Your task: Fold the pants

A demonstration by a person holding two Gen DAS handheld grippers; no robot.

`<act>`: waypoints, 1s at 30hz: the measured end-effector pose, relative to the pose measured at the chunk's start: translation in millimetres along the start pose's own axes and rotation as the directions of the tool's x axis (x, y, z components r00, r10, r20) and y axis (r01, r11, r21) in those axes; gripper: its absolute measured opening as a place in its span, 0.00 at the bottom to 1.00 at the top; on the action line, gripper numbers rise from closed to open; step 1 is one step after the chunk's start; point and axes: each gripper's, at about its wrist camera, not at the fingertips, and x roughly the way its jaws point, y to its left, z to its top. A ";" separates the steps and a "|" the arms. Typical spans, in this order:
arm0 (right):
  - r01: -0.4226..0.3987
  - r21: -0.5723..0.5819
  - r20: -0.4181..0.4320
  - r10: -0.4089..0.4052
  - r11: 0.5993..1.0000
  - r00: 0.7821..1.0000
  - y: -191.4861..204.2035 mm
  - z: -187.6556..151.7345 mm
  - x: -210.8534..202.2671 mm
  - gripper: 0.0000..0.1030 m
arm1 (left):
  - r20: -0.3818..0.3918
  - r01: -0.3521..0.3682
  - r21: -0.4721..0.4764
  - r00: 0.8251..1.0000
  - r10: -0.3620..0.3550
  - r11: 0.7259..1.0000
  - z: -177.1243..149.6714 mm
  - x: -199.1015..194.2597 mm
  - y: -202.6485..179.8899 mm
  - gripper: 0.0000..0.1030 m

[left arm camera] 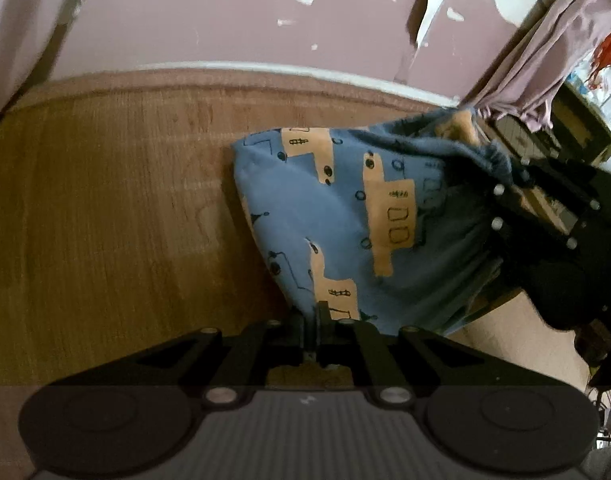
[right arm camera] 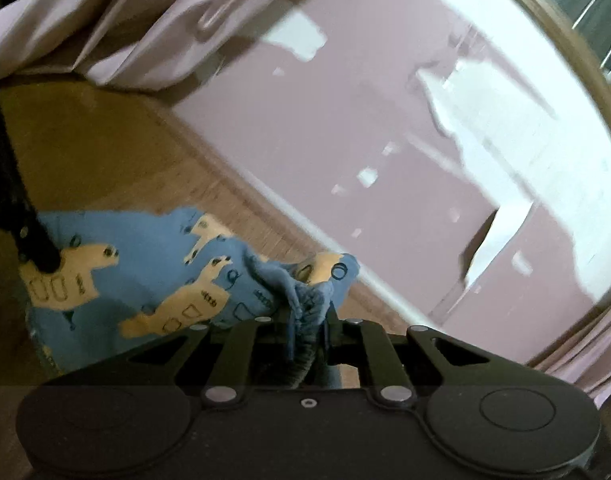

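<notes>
The pants (left arm camera: 345, 216), blue with tan printed shapes, are stretched between the two grippers above a wooden worktop (left arm camera: 105, 208), with their far part draped toward the worktop's back edge. The left gripper (left arm camera: 314, 320) is seen with its jaws pressed nearly together, and a lower edge of the blue cloth is pinched between them. The right gripper (right arm camera: 305, 320) is likewise nearly closed, and a bunched, gathered edge of the pants is clamped in its jaws, with folds and a dark ribbed band spilling back toward the camera. From the left wrist view the right gripper is seen at the right, dark and blurred, at the crumpled end of the cloth. From the right wrist view the left gripper's dark fingers are seen at the left, set on a tan patch of the cloth. A pink wall (left arm camera: 225, 20) with peeled white patches is seen behind the worktop, and a pale curtain (right arm camera: 125, 20) hangs beside it.
</notes>
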 end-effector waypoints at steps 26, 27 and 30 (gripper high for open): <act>-0.039 0.274 -0.127 0.077 0.961 0.989 -59.1 -31.4 205.3 0.13 | 0.116 -0.176 0.101 0.980 0.164 0.979 93.8 104.7 21.9 0.05; -0.041 0.274 -0.128 0.079 0.961 0.989 -59.3 -31.5 205.9 0.14 | 0.116 -0.175 0.103 0.980 0.163 0.979 93.1 103.8 23.9 0.06; -0.032 0.270 -0.139 0.072 0.962 0.988 -58.5 -30.3 207.5 0.19 | 0.111 -0.174 0.098 0.980 0.163 0.980 89.9 105.5 25.6 0.08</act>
